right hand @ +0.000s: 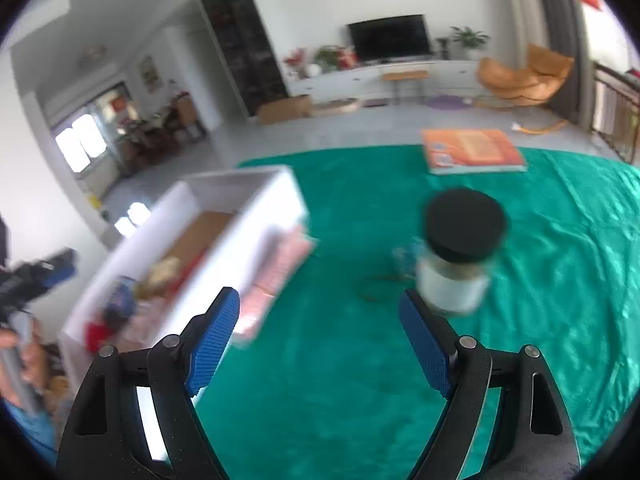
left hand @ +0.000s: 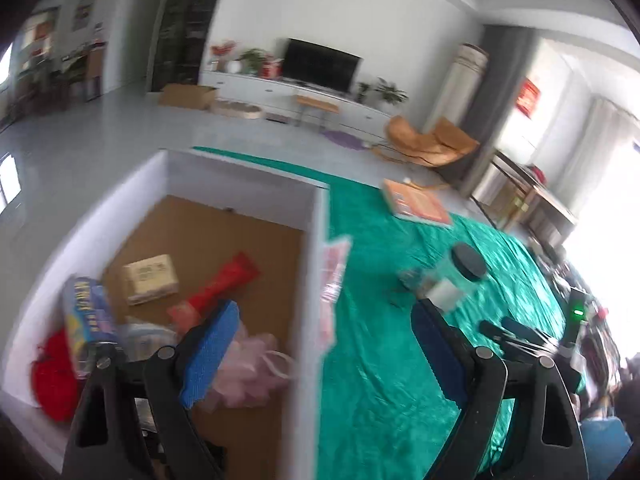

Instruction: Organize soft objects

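A white-walled box (left hand: 316, 248) with a brown floor stands on the green cloth (left hand: 376, 320). Inside lie a pink mesh puff (left hand: 244, 376), a red soft thing (left hand: 54, 376), a red packet (left hand: 224, 284), a beige pack (left hand: 150, 278) and a blue-yellow packet (left hand: 86, 320). My left gripper (left hand: 320, 352) is open and empty, over the box's right wall. My right gripper (right hand: 320, 344) is open and empty above the cloth, right of the box (right hand: 276, 200). A pink packet (right hand: 276, 280) leans on the box's outer wall; it also shows in the left wrist view (left hand: 334, 280).
A clear jar with a black lid (right hand: 460, 256) stands on the cloth by my right gripper's right finger; it also shows in the left wrist view (left hand: 456, 276). An orange book (right hand: 472, 150) lies at the far edge. The living room lies beyond.
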